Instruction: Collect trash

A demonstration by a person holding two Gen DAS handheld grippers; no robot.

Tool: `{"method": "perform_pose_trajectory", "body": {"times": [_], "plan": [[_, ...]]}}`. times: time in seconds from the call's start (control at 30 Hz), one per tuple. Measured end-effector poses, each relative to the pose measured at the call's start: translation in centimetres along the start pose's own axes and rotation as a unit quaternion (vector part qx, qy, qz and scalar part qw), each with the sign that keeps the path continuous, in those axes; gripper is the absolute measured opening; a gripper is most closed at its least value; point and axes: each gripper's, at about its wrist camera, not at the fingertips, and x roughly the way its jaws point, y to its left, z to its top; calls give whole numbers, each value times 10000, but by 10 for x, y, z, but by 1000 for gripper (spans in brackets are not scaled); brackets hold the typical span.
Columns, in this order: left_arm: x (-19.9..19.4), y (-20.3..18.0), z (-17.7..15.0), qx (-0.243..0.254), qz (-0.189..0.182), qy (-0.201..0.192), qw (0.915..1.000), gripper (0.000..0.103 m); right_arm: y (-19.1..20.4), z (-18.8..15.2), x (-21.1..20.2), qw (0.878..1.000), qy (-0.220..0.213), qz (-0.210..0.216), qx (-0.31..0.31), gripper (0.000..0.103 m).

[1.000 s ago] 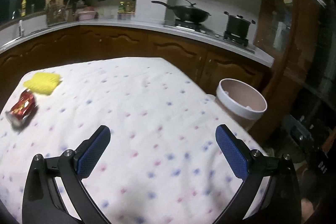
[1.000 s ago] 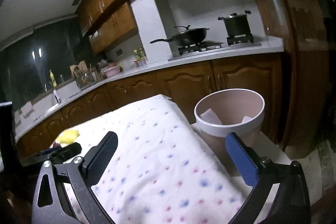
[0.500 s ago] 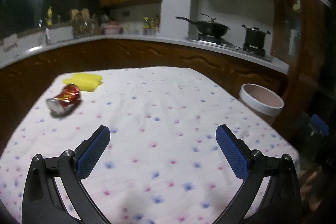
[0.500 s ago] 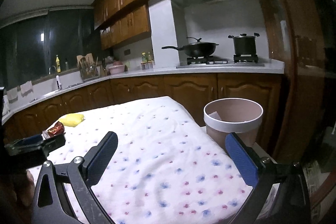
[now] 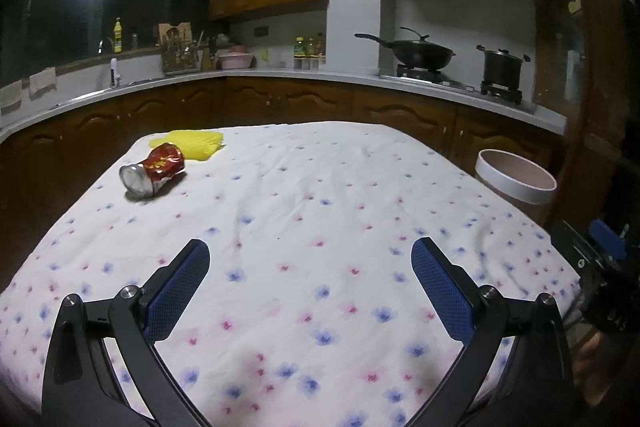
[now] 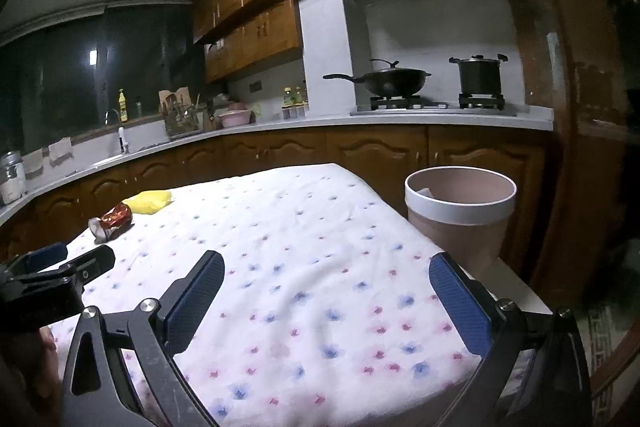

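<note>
- Closest in, the left gripper (image 5: 310, 273) hangs over the near part of the table, its blue pads spread wide with nothing between them.
- The right gripper (image 6: 326, 285) is likewise splayed apart and empty, poised above the near right stretch of the flowered tablecloth (image 6: 304, 247).
- From the right-hand camera, the left tool shows as a dark shape at the near left edge of the table; from the left-hand camera, a bit of the right tool's blue pad peeks in past the near right corner.
- The cloth between the grippers and the trash is bare, a broad open run across the whole middle of the table, slightly rumpled.
- Towards the far left corner lies a crushed red can (image 5: 154, 174) on its side, silver end facing the near side, close to the left edge of the cloth.
- Just behind the can, near the far edge, sits a yellow wrapper (image 5: 196, 143); whether the two touch I cannot tell.
- Off the table's right side stands a pink bin (image 6: 460, 215) with a white rim, mouth open; a scrap of pale paper shows inside against its wall. It stands just beside the table's right edge, on a lower pale surface.
- Beyond the table's far edge runs a gap, then the wooden cabinets and pale counter (image 5: 320, 77).
- On the stove at the back sit a wok (image 6: 390, 79) and a lidded pot (image 6: 479, 75).
</note>
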Motion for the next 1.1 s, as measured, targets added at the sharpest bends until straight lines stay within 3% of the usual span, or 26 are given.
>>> {"method": "perform_pose_trajectory", "body": {"times": [1.1], "plan": [[-12, 1, -5, 73, 126, -85, 9999, 103, 6, -6, -5, 9999, 13, 159, -31, 103]]}}
